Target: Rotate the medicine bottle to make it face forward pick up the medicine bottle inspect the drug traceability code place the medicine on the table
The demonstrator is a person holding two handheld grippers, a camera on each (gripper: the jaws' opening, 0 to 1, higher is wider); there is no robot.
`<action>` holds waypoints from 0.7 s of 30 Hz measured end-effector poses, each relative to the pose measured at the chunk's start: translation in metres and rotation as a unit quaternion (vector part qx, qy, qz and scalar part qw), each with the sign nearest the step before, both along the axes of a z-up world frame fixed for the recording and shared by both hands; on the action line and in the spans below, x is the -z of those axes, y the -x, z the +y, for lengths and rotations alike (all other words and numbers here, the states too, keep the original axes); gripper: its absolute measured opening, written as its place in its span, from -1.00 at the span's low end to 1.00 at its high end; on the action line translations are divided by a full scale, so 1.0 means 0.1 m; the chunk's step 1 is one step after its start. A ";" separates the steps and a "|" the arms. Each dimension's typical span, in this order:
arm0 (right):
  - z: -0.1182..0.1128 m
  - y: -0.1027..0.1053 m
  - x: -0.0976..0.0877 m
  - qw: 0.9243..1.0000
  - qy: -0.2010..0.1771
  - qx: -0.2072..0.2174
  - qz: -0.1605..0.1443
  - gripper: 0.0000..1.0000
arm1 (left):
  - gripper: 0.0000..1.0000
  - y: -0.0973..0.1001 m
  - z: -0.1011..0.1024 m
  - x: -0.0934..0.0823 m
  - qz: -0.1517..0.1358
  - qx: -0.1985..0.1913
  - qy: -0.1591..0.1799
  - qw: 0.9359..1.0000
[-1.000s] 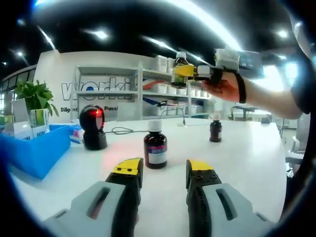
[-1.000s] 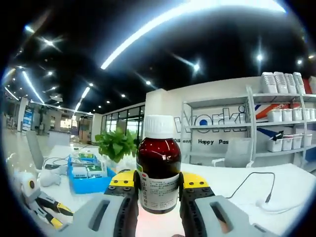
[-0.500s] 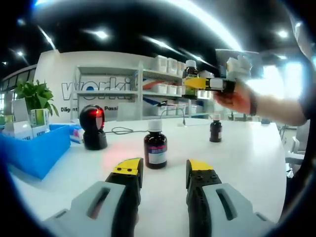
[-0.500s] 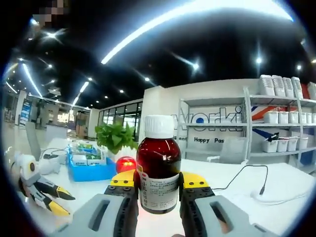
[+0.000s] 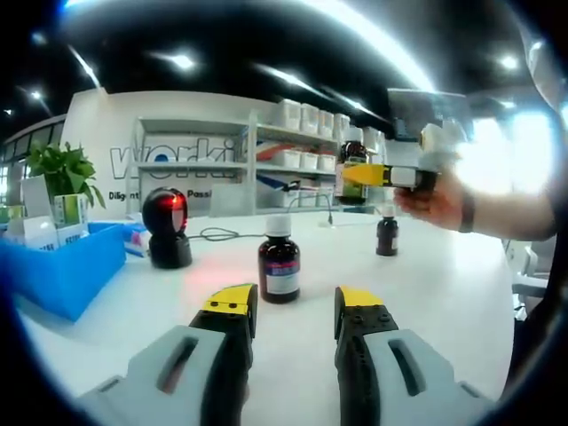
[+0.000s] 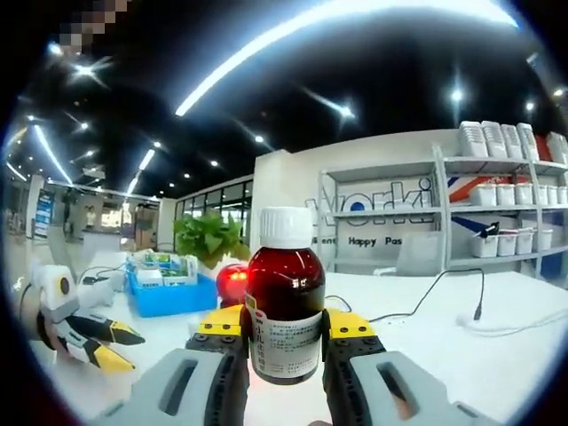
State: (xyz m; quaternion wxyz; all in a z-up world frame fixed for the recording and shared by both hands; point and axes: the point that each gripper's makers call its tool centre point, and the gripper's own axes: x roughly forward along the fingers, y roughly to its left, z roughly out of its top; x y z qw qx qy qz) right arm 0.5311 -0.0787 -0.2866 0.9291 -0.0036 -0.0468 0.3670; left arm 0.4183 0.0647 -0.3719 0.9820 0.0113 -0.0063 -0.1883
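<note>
On the smooth white desk, under bright ceiling strip lights, stood two brown glass bottles with white caps, a round black scanner glowing red and a blue plastic bin. The right tongs gripped the medicine bottle aloft; the left tongs hung spread, holding nothing.

A blue bin and potted plant sit on the table.
</note>
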 end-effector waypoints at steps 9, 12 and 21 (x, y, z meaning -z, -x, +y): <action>0.00 0.00 0.31 0.999 0.004 0.004 0.032 -0.48 | -0.49 0.00 0.00 0.00 0.001 0.000 0.000 1.000; 0.01 -0.01 0.40 0.999 0.015 0.005 0.032 -0.48 | -0.49 0.00 0.00 0.00 0.002 -0.001 0.000 1.000; -0.02 -0.11 0.67 0.998 0.019 0.008 0.061 -0.48 | -0.49 -0.01 0.00 0.00 0.003 -0.001 0.000 1.000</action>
